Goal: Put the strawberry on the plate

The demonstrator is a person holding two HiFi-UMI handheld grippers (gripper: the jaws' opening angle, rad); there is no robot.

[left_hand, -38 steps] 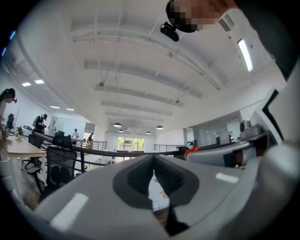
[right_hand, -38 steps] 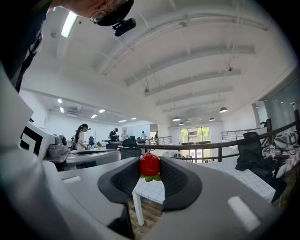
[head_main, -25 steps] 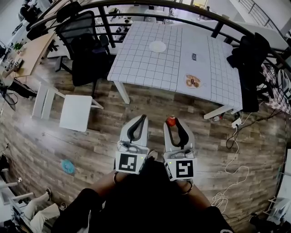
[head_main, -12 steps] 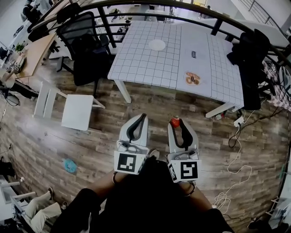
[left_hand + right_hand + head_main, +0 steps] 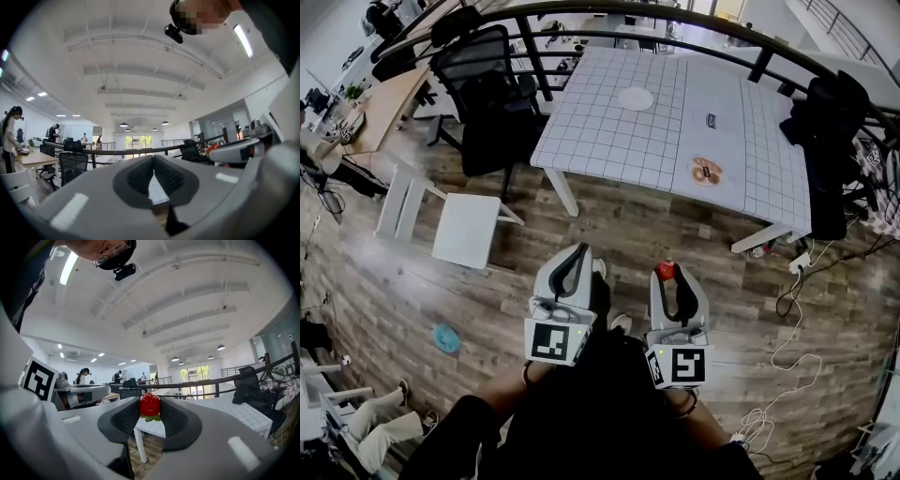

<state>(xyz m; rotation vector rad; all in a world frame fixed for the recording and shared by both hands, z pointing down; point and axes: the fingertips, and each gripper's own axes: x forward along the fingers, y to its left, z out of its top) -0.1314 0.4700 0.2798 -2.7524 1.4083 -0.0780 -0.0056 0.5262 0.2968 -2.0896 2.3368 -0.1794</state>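
A red strawberry (image 5: 666,271) with green leaves (image 5: 150,405) sits between the tips of my right gripper (image 5: 667,274), which is shut on it (image 5: 150,409) over the wooden floor. My left gripper (image 5: 579,251) is beside it on the left, shut with nothing in it (image 5: 153,161). Both are held close to the body, well short of the white gridded table (image 5: 609,131). An empty white plate (image 5: 636,98) lies on the table's far side. A small round dish (image 5: 706,172) with brown items lies nearer the front edge.
A black office chair (image 5: 492,89) stands left of the table and a white chair (image 5: 464,230) stands on the floor at the left. A dark jacket (image 5: 830,141) hangs at the table's right end. Cables (image 5: 787,328) trail on the floor at the right. A black railing (image 5: 581,9) runs behind.
In the head view both grippers sit a little lower and the room has shifted slightly right. The strawberry stays gripped in the right gripper.
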